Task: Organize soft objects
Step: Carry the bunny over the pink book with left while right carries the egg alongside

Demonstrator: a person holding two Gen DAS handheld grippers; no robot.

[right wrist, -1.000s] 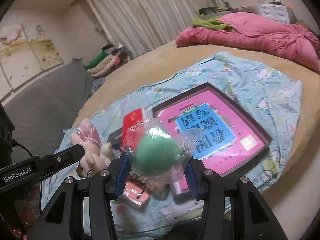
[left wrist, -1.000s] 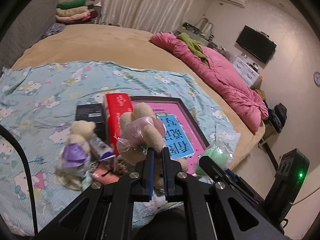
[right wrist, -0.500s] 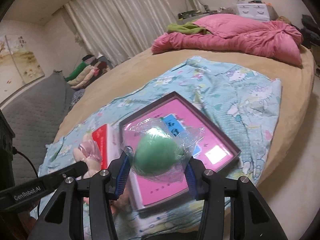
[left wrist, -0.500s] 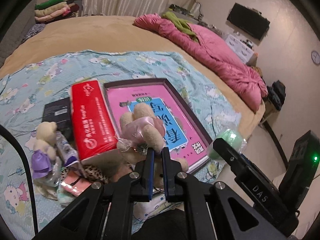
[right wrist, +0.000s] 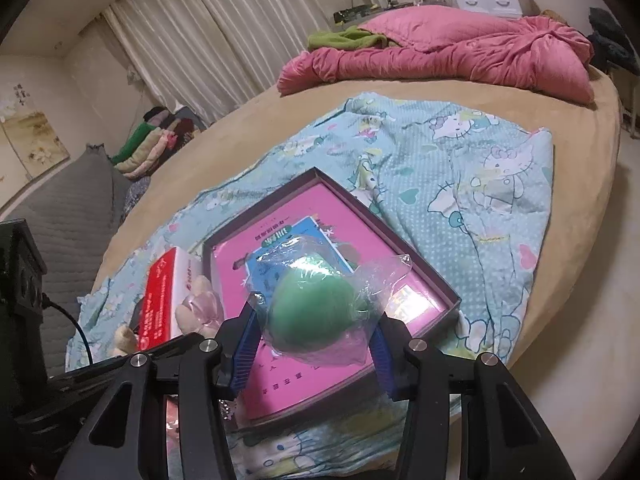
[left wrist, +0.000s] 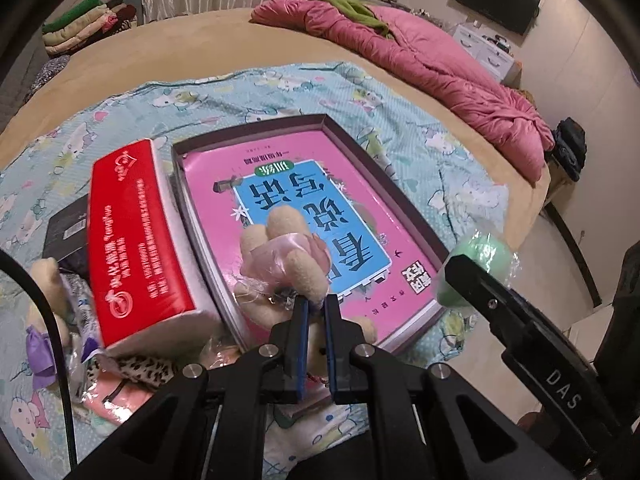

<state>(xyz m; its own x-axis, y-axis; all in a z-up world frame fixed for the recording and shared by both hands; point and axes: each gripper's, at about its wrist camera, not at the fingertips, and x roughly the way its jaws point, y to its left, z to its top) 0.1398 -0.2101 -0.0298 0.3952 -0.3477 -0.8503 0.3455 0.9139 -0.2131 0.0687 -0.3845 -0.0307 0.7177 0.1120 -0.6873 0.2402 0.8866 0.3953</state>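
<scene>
My left gripper (left wrist: 316, 304) is shut on a small beige plush bear in a pink dress (left wrist: 286, 258), wrapped in clear plastic, and holds it above the near edge of a dark shallow box (left wrist: 348, 140) with a pink book inside. My right gripper (right wrist: 312, 320) is shut on a green soft ball in a clear plastic bag (right wrist: 312, 312), also above that box (right wrist: 400, 240). The ball shows at the right of the left wrist view (left wrist: 476, 256); the bear shows at the left of the right wrist view (right wrist: 200, 308).
A red tissue pack (left wrist: 136, 232) leans beside the box on a blue cartoon-print sheet (left wrist: 248, 92). A second bear in purple (left wrist: 40, 320), a black box (left wrist: 66, 224) and small packets lie at the left. A pink duvet (left wrist: 432, 64) lies far back.
Both grippers have moved forward and rightward with their loads, from over the toy pile to above the pink book box. The grips have not changed.
</scene>
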